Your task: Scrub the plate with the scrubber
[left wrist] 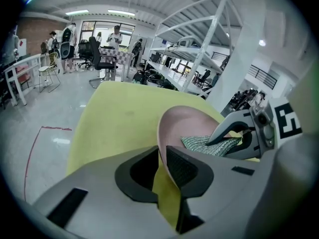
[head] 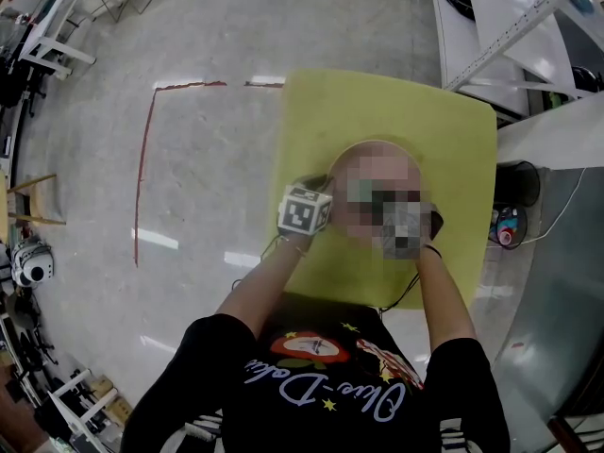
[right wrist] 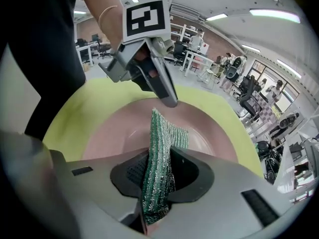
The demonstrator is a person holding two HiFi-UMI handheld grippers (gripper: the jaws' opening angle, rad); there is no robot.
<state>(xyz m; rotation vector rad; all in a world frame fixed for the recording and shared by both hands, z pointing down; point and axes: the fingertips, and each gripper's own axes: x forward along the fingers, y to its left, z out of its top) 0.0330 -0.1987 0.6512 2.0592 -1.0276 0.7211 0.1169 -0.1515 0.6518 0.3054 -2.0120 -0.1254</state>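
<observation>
**Yellow-green desk, scrubbing apparently under way**

Lit by ceiling strips and ringed by grey floor, shelving and office chairs: yellow-green desk (head: 453,140).

Left of the head view: left hand-held gripper (left wrist: 162,163), pinching the near rim of the pink plate (left wrist: 187,123) and steadying it. Cannot tell whether the plate lies flat or is tipped up.

Centre of frame, inside the plate's hollow: green scrubber (right wrist: 158,153), standing on edge. Long axis from the jaws toward upper centre of the right gripper view; free end pointing at the tip of the other gripper, low against the plate's inner face.

Right: right hand-held gripper (right wrist: 155,171), clamped on the scrubber's near end.

Judged done: plate secured, scrubber gripped and brought into the plate. Judged left: most or all of the rubbing. No suds, dirt or wet streaks visible, so no telling how much surface is covered.
</observation>
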